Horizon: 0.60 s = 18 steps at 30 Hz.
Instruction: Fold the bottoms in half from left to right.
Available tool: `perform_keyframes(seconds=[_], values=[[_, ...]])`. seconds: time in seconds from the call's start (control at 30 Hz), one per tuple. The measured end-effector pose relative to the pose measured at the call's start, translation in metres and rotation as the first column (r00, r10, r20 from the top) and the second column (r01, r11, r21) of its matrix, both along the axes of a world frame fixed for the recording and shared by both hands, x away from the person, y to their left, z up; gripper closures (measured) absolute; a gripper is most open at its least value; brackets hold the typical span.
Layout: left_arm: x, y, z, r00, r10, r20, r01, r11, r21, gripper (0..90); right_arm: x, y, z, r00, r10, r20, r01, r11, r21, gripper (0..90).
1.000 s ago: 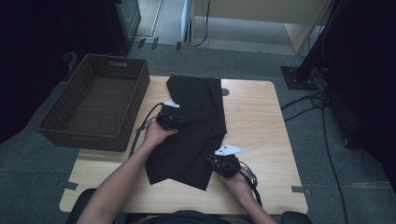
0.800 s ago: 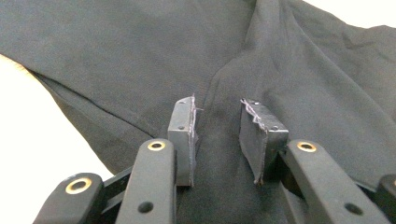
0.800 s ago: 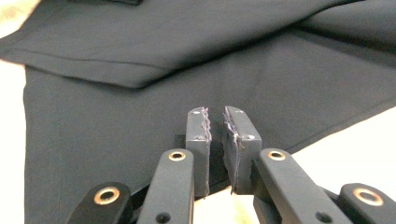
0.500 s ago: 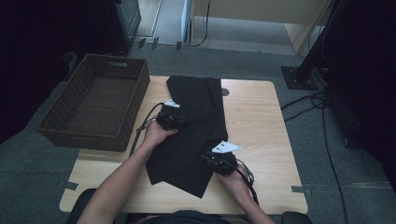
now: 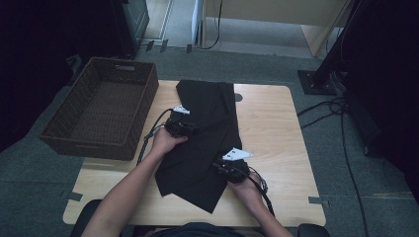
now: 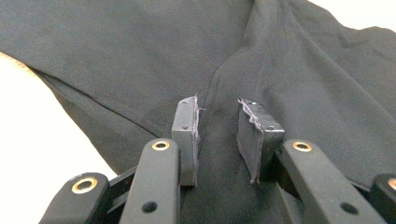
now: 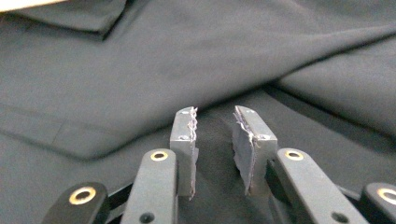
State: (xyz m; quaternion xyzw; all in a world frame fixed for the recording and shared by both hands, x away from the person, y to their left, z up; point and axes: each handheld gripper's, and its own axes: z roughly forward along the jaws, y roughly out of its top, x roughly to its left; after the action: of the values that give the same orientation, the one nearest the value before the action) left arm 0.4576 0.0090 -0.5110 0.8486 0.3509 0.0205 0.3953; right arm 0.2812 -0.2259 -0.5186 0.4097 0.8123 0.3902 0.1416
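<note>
High view: black garment [image 5: 205,133] on table [image 5: 276,128]; left gripper [image 5: 184,127] and right gripper [image 5: 228,169] over it, jaws apart, nothing clamped.

garment [image 5: 207,138]: plain black, no pattern
basket [image 5: 101,111]: dark brown woven wicker
tabletop [image 5: 276,133]: light wood grain
left claw [image 5: 190,129]: black, grey pads [image 6: 187,126], brass-coloured rivets
right claw [image 5: 217,167]: black, white plate on top
floor [image 5: 247,64]: grey carpet
</note>
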Motion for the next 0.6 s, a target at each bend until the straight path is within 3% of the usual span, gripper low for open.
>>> perform_keyframes(seconds=[0.13, 0.27, 0.43, 0.53, 0.6], values=[[0.001, 0.002, 0.0, 0.9999, 0.013, -0.004, -0.013, 0.9999, -0.001, 69.0, -0.011, -0.007, 0.0, 0.9999, 0.007, -0.013, -0.007, 1.0, 0.013, 70.6], [0.002, 0.005, 0.0, 0.9997, 0.026, 0.0, -0.026, 0.9997, -0.001, 69.0, -0.021, -0.02, 0.004, 0.9988, 0.017, -0.046, -0.018, 1.0, -0.013, 70.8], [0.002, 0.005, 0.0, 0.9996, 0.028, -0.006, -0.028, 0.9996, -0.002, 68.8, -0.019, -0.034, 0.006, 0.9977, -0.018, -0.065, 0.017, 1.0, -0.013, 70.4], [0.002, 0.005, 0.0, 0.9995, 0.029, -0.012, -0.029, 0.9996, -0.007, 67.8, -0.014, -0.034, 0.007, 0.9958, -0.022, -0.089, 0.023, 1.0, 0.016, 65.6], [0.002, 0.005, 0.0, 0.9995, 0.03, -0.013, -0.03, 0.9995, -0.011, 67.8, -0.011, -0.029, 0.009, 0.9974, -0.018, -0.069, 0.02, 0.999, 0.032, 64.5]])
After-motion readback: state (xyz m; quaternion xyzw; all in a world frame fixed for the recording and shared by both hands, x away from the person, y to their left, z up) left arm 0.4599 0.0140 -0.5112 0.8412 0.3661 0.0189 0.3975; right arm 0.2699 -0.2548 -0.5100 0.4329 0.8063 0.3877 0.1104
